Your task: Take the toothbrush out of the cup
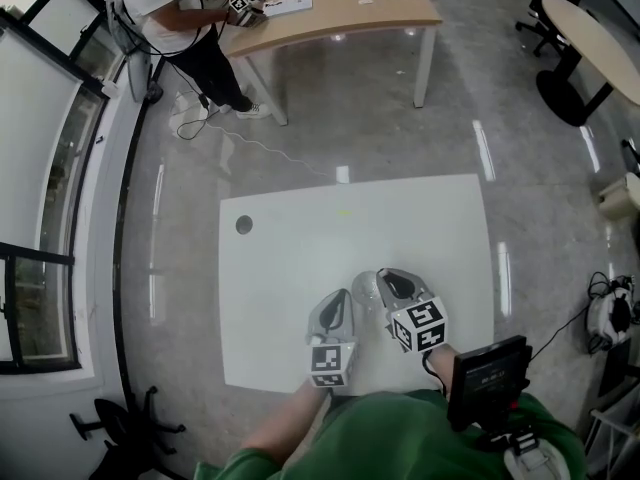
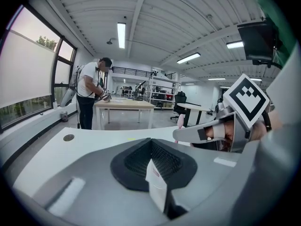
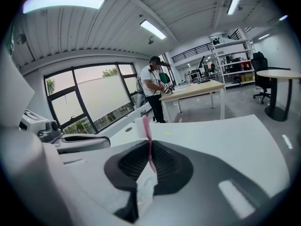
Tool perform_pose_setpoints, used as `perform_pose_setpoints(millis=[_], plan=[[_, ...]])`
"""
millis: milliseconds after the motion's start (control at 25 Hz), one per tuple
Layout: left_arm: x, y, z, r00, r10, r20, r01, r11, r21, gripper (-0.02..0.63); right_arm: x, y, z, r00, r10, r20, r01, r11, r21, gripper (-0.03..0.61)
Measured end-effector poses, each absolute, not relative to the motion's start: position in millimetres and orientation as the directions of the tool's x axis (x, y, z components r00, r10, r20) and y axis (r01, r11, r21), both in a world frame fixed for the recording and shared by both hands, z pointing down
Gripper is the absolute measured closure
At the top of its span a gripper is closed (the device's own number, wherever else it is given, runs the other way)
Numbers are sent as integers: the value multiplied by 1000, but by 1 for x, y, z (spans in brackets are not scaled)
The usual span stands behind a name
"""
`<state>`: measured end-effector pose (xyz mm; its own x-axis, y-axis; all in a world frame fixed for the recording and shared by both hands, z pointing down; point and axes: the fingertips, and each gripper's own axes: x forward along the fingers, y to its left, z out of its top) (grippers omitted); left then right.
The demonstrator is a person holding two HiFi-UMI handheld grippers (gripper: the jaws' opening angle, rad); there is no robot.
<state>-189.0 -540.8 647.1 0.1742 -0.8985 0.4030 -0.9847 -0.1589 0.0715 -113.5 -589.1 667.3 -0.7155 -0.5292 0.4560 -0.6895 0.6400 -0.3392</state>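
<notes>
Both grippers sit close together over the near part of the white table (image 1: 290, 268). A clear cup (image 1: 364, 288) stands between them. My right gripper (image 1: 390, 286) is shut on a thin pink toothbrush (image 3: 149, 145). Its handle rises out of the seam of my right gripper (image 3: 149, 150), white head uppermost. In the left gripper view the pink toothbrush (image 2: 180, 121) shows just beside the right gripper (image 2: 211, 132). My left gripper (image 1: 338, 308) is left of the cup, and its jaws (image 2: 151, 145) are closed with nothing between them. Whether the brush's lower end is inside the cup is hidden.
A round dark grommet (image 1: 244, 225) sits at the table's far left. Beyond the table, a person (image 1: 175, 13) works at a wooden table (image 1: 350, 8). A round table (image 1: 600, 38) stands at the far right, and a black screen (image 1: 488, 373) is by my right arm.
</notes>
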Motion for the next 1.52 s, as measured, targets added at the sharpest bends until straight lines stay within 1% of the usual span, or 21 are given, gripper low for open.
perform_pose_setpoints(millis=[600,800,1160,1520], plan=[[-192,-535,611,180,-937,300,-984,-167,70,607,-111,-579,615,-700,-601,386,-705,667,-241,560],[-192,-523,585,190,-954,233,-981,-178,73,607,-109,-562,585,-693,-638,336,-715,670,-203,560],[-192,-488,531,206,-973,104,-978,-200,67,607,-102,-516,519,-683,-699,209,-728,676,-119,560],[-201,-443,506,231,-972,43,-972,-229,59,607,-109,-465,491,-676,-722,149,-736,670,-96,560]])
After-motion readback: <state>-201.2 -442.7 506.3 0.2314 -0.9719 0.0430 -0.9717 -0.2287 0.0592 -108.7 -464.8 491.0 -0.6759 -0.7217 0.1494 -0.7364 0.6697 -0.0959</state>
